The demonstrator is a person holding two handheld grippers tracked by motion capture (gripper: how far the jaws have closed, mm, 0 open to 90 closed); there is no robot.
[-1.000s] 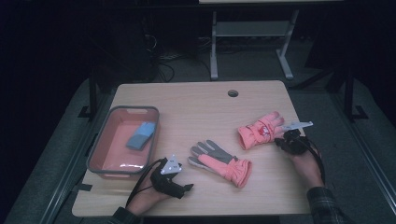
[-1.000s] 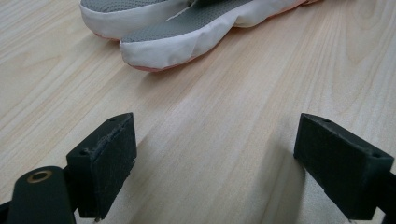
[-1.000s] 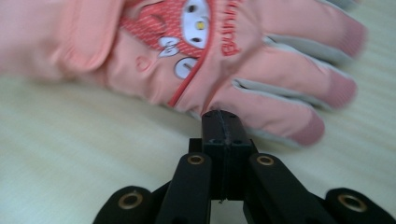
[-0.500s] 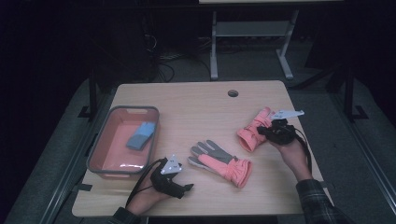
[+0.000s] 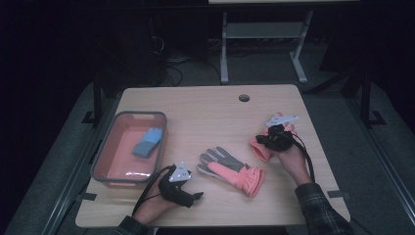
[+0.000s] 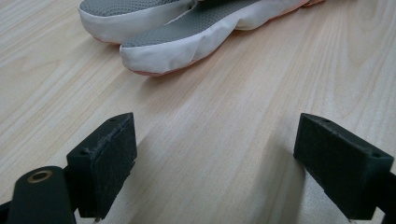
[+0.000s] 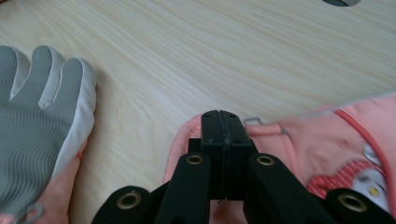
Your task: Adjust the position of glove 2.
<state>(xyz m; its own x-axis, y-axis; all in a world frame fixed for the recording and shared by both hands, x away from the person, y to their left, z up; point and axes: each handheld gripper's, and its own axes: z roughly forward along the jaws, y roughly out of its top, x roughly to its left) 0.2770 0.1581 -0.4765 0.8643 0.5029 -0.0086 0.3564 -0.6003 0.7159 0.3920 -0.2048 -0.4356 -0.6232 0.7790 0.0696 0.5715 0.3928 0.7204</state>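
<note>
1. Right gripper [image 5: 270, 140], fingers clamped on a pink glove [image 7: 327, 149], near the counter's [image 5: 205, 105] right edge.
2. Left gripper [image 5: 188, 188], fingers apart, rests near the front edge beside a second glove [image 5: 230, 170].

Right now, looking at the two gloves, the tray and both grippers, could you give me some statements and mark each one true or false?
1. The right gripper is shut on the right pink glove. True.
2. The left gripper holds the middle glove. False: its jaws stand open over bare table, the glove lying ahead of them.
3. A blue thing lies in the tray. True.
4. Both gloves lie in the tray. False: the middle glove lies on the table, the other is beside it in the right gripper.
</note>
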